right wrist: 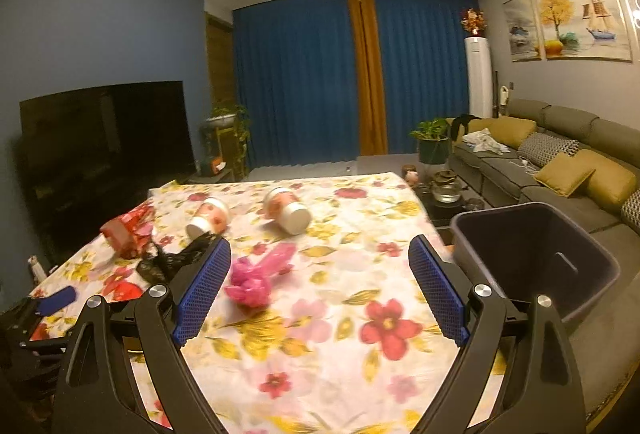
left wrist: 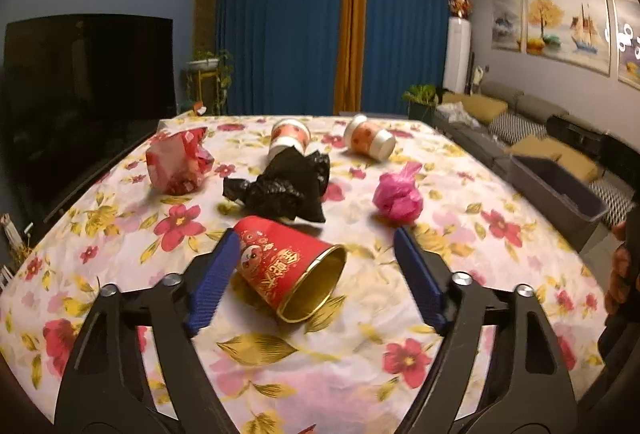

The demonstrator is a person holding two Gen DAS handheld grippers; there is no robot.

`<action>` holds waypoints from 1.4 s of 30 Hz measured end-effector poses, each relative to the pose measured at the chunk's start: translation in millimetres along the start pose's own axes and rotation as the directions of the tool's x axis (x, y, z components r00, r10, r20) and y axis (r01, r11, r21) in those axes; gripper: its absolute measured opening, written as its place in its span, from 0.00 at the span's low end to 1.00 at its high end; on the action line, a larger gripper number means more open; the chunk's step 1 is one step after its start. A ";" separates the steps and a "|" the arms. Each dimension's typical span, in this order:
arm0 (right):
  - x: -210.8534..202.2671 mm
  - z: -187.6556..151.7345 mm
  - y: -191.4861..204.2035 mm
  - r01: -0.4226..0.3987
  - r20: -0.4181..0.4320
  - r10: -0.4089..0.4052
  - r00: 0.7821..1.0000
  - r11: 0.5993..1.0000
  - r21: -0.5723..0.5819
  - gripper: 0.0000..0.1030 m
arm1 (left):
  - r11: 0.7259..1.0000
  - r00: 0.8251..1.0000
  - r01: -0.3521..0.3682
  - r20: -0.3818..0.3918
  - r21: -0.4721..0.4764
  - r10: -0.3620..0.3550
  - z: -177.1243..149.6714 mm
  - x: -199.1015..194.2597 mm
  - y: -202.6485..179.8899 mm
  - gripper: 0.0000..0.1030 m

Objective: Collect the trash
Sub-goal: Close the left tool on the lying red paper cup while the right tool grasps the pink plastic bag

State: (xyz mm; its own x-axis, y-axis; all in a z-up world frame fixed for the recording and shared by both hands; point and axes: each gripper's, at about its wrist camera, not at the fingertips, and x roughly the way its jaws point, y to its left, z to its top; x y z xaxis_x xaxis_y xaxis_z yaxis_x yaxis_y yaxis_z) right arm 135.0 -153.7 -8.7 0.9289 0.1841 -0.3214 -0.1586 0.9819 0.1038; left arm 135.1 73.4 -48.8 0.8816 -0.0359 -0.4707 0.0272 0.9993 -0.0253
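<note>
A red paper cup (left wrist: 290, 274) with a gold inside lies on its side on the floral tablecloth (left wrist: 360, 354). My left gripper (left wrist: 316, 238) is open around it, the left pad close to its base. Behind it lie a crumpled black bag (left wrist: 284, 186), a pink bag (left wrist: 398, 196), a red wrapper (left wrist: 176, 162) and two white cups (left wrist: 290, 138) (left wrist: 370, 142). My right gripper (right wrist: 320, 254) is open and empty above the table, with the pink bag (right wrist: 256, 278) between its fingers, nearer the left one. The black bag (right wrist: 172, 262) shows left of it.
A dark grey bin (right wrist: 536, 254) stands off the table's right edge, also in the left wrist view (left wrist: 560, 190). A sofa (right wrist: 560, 162) runs along the right wall. A large television (right wrist: 104, 154) stands left. The left gripper's blue pad (right wrist: 58, 300) shows at the far left.
</note>
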 end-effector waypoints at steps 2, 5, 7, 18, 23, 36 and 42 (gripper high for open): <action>-0.6 -1.4 5.3 -0.008 -0.001 0.008 1.000 1.000 -0.008 0.85 | 0.999 0.998 -0.003 -0.058 0.040 0.005 -2.0 14.8 -0.2 0.65; 1.6 -2.2 12.4 -0.010 -0.001 0.010 1.000 1.000 -0.023 0.85 | 0.998 0.994 -0.012 -0.111 0.060 0.019 -7.1 29.9 3.0 0.55; 5.7 -3.1 14.1 -0.013 -0.014 0.012 1.000 1.000 -0.024 0.85 | 0.998 0.988 -0.016 -0.150 0.063 0.026 -9.2 40.2 5.5 0.48; 35.8 -7.9 32.1 -0.035 -0.082 0.029 0.996 0.998 -0.062 0.85 | 1.000 0.972 -0.008 -0.234 0.002 0.009 -11.4 62.0 24.2 0.05; 55.2 -12.6 37.4 -0.029 -0.116 0.020 0.993 0.997 -0.073 0.85 | 0.999 0.976 0.002 -0.218 -0.048 -0.012 -10.5 61.6 36.4 0.02; 93.9 -20.2 46.4 -0.020 -0.178 0.004 0.984 0.996 -0.087 0.77 | 0.992 0.999 0.033 -0.037 -0.122 -0.038 10.2 19.9 52.8 0.02; 124.0 -25.1 52.2 -0.011 -0.233 -0.010 0.972 0.996 -0.089 0.72 | 0.989 0.998 0.051 0.040 -0.141 -0.046 24.5 1.9 56.5 0.02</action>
State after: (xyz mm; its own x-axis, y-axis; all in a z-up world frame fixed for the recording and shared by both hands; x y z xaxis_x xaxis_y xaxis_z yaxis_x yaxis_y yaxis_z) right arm 233.6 -78.4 -66.8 0.8268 0.1798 -0.5330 -0.1982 0.9799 0.0231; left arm 149.9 130.0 -29.6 0.8976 -0.0816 -0.4332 0.0059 0.9849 -0.1731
